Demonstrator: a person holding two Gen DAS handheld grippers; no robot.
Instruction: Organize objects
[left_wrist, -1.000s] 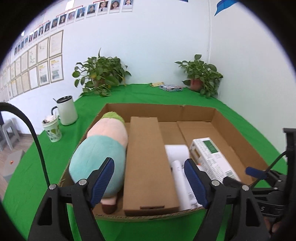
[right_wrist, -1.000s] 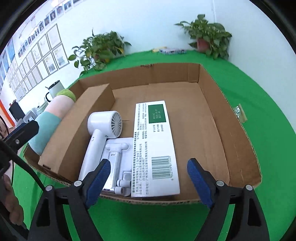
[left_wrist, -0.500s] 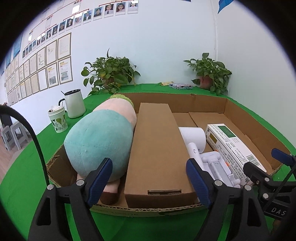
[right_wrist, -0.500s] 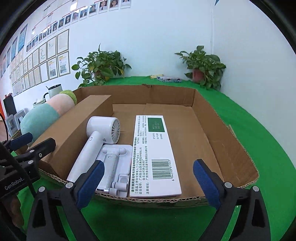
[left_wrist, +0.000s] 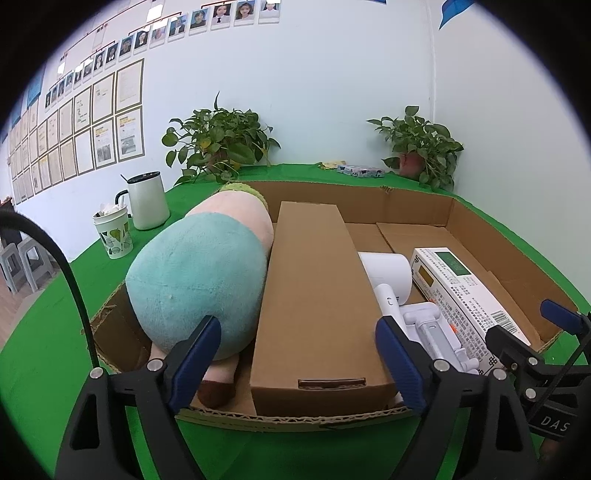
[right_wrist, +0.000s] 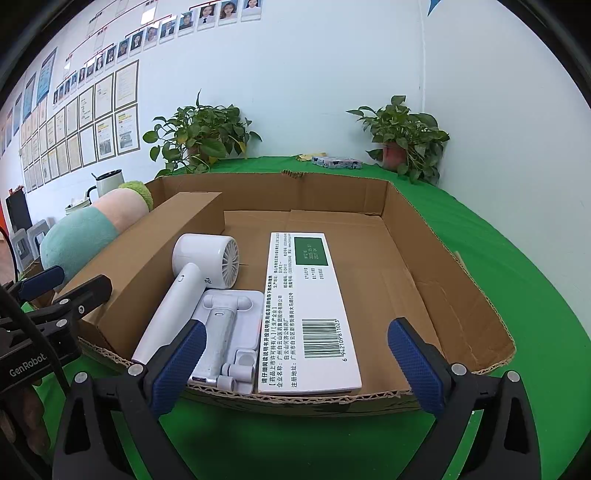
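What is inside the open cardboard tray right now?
The cardboard tray holds a plush toy, long brown box, white hair dryer, white stand and white printed box. Anything beneath them is hidden.

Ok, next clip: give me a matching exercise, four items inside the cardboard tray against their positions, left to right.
Items:
1. teal and pink plush toy
2. long brown cardboard box
3. white handheld fan
4. flat white printed box with barcode

Positions in the shallow cardboard tray:
A. rightmost of the four
B. far left end
C. between brown box and white box
D. directly right of the plush

Pairs: 1-B, 2-D, 3-C, 4-A
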